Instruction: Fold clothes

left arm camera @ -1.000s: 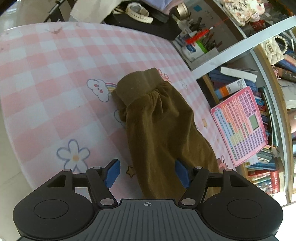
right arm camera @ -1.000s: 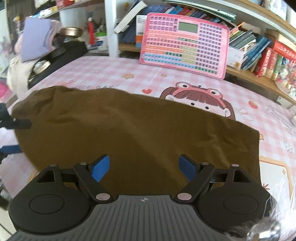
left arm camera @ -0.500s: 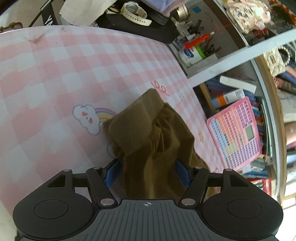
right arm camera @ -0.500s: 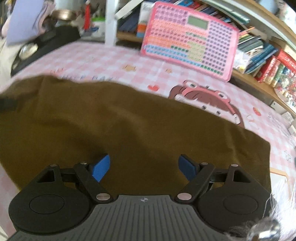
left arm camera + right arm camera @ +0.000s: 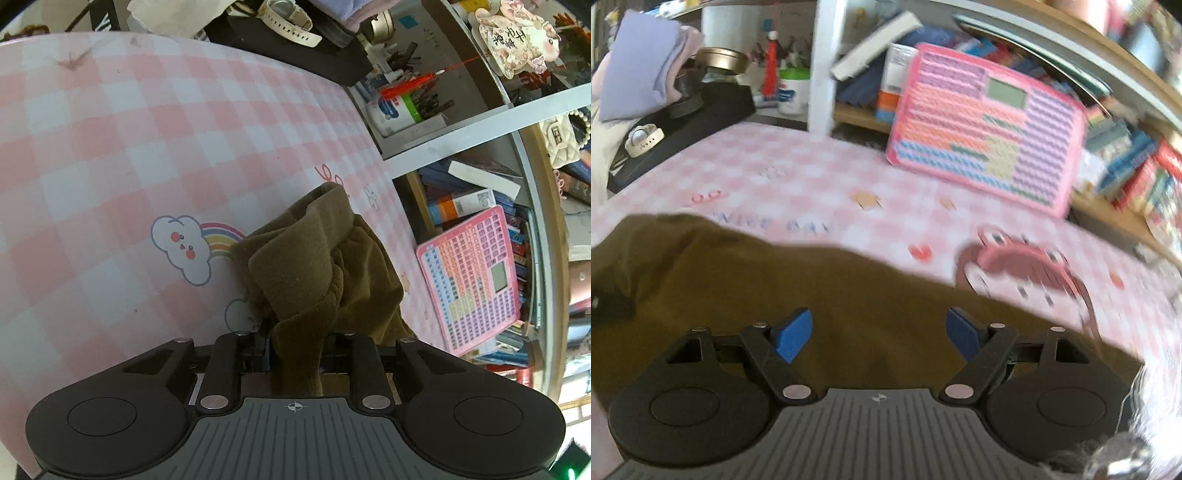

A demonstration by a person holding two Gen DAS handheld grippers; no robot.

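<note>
A brown garment (image 5: 306,258) with a ribbed cuff lies on the pink checked table cover (image 5: 110,147). My left gripper (image 5: 295,350) is closing its jaws on the cuffed end, and the cloth is bunched and pinched between the blue pads. In the right wrist view the same brown garment (image 5: 775,280) spreads flat across the cover (image 5: 812,173). My right gripper (image 5: 879,334) hovers over it, open, with its blue pads wide apart and only the flat cloth below them.
A pink toy tablet (image 5: 986,129) leans against the bookshelf at the far table edge, also visible in the left view as the pink tablet (image 5: 476,277). A black bag with a white watch (image 5: 288,22) sits past the far end. Shelves hold books and a pen cup (image 5: 395,110).
The left gripper moved onto the cuffed end and its jaws closed, bunching the cloth. The right gripper slid sideways over the garment, still open; its view is blurred.
</note>
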